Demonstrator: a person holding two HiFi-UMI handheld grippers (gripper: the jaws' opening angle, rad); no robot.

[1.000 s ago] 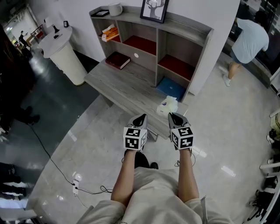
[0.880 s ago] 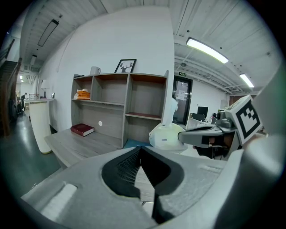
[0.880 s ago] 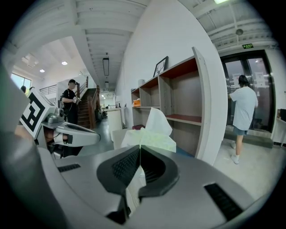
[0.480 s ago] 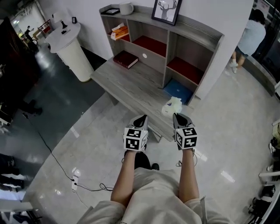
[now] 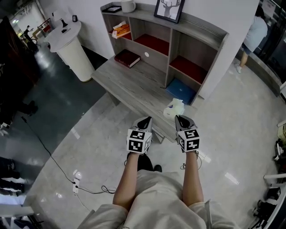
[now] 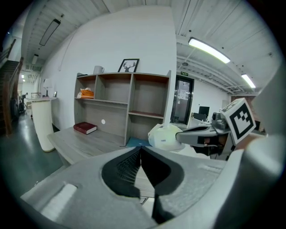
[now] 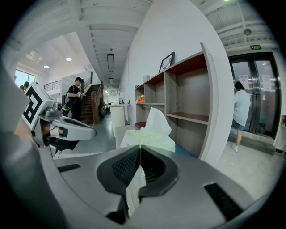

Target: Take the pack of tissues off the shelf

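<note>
A white and pale-green tissue pack [image 5: 173, 108] with a tissue sticking up stands on the grey desk [image 5: 129, 85], near its front right edge. My right gripper [image 5: 181, 120] is shut, its tips just short of the pack [image 7: 152, 134], and I cannot tell if they touch it. My left gripper [image 5: 144, 120] is shut and empty, a little to the left at the desk's front edge. In the left gripper view the pack [image 6: 163, 136] sits behind the right gripper's tip [image 6: 178, 135]. An orange packet [image 5: 121, 30] lies in the top left cubby of the shelf unit [image 5: 196, 49].
A red book [image 5: 127, 58] and a blue flat item [image 5: 181, 91] lie on the desk under the shelves. A framed picture [image 5: 170, 9] and a mug [image 5: 128, 5] top the unit. A white round stand [image 5: 71, 49] is at left, a cable [image 5: 76, 185] on the floor, a person [image 5: 254, 33] far right.
The head view has shifted a little, so the desk and shelves sit slightly differently in frame. Both grippers stay shut by the desk's front edge. The person at right has walked further off.
</note>
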